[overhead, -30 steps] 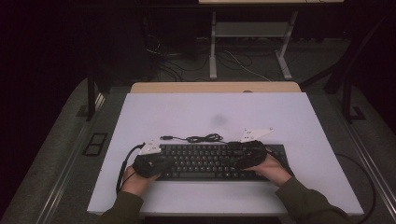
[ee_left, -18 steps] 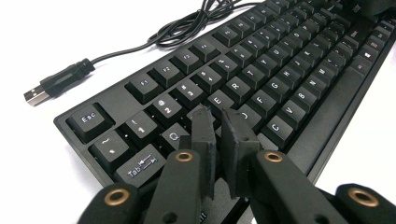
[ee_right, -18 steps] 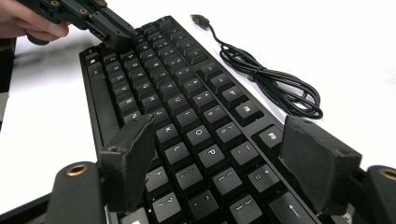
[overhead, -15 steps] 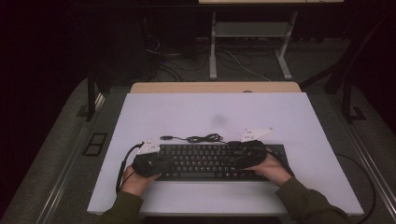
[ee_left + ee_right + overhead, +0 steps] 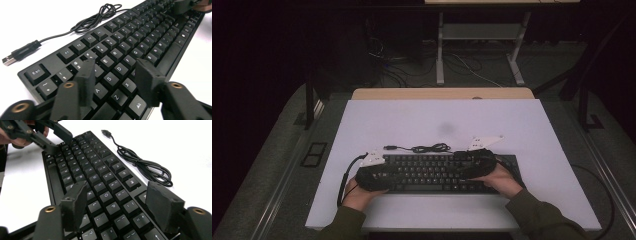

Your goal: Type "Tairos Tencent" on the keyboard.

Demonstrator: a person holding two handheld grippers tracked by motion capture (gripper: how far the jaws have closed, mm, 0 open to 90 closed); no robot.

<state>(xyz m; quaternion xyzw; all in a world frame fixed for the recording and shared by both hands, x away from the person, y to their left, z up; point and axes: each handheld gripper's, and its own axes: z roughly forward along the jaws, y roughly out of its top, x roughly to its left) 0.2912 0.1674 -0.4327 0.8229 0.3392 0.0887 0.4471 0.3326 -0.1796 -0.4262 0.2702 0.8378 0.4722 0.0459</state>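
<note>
The keyboard (image 5: 437, 173) lies in the lower middle of the high view, near the front edge of the white table (image 5: 532, 130), with its long axis running left to right across the frame. Its cable (image 5: 424, 148) is bunched just behind it, toward the upper side, with the USB plug (image 5: 18, 53) lying loose on the table. The left gripper (image 5: 373, 176) sits over the keyboard's left end and the right gripper (image 5: 474, 162) over its right end, so each hand is nearer its own half and neither has to cross. In the left gripper view the jaws stand apart above the letter rows at lower centre, the A, S and Z keys between them; they have just been opening, and nothing is clamped. In the right gripper view the right gripper (image 5: 120, 210) hovers over the punctuation keys at the lower part of the frame, jaws apart with only key tops between them; they have just been closing a little, yet the pads press on nothing. The left gripper (image 5: 53, 138) shows far off at that frame's upper left. The keys lie straight below both sets of tips, so I judge any coming move to be a short descent, not a reach along the board.
</note>
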